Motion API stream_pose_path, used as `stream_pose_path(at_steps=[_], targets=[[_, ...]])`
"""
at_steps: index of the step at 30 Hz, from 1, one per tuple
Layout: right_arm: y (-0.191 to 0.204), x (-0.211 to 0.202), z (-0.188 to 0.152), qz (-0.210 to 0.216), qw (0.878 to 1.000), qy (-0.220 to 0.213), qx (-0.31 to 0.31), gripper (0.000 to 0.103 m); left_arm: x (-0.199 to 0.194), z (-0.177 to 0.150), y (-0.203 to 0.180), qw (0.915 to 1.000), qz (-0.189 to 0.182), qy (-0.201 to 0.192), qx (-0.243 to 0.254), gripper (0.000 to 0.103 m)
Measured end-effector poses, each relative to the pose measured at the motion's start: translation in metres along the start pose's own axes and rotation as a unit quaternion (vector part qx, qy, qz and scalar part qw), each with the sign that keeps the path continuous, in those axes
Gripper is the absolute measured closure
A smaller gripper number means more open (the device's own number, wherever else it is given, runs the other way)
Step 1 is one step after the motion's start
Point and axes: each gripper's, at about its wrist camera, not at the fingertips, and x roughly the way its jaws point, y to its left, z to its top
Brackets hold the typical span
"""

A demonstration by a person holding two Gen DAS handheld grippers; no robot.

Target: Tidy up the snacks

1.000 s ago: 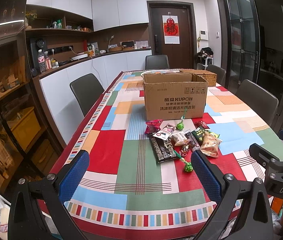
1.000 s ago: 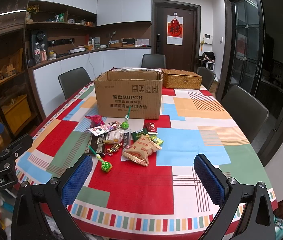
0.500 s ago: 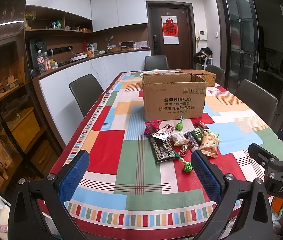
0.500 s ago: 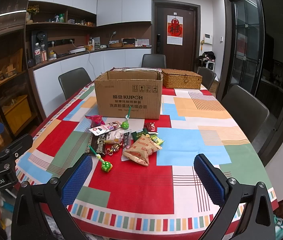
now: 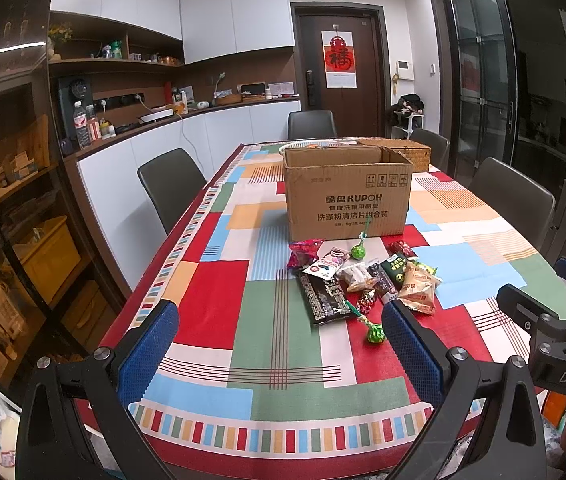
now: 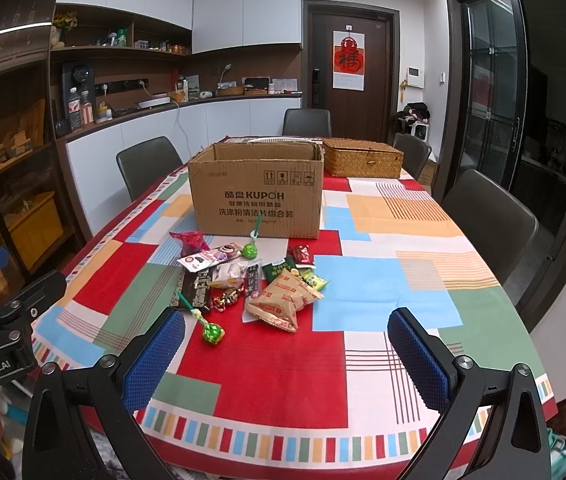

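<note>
While hidden leftward, the wicker box [image 6: 363, 157] shows fully rightward.

A home dining room. A long worktop [image 6: 363, 360] under a patchwork cloth is ringed by dark upholstered chairs [image 6: 147, 164]. Along the left wall run white cabinets [image 6: 243, 8], wood shelves [image 6: 119, 50] of small household things, and a sideboard counter [image 5: 171, 120] with water bottles [image 5: 80, 124] and sockets. A dark entry door [image 6: 353, 76] beyond the far edge bears a red good-luck hanging [image 6: 348, 60].
</note>
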Motion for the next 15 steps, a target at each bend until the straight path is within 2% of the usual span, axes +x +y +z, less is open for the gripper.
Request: stream_pose_path(at_steps=[15], targets=[[0.0002, 0.0029, -0.0020, 0.002, 1.000, 0.006, 0.005, 0.000, 0.0055, -0.0037, -0.0059, 0.9999, -0.007, 0.010, 0.009, 0.000]])
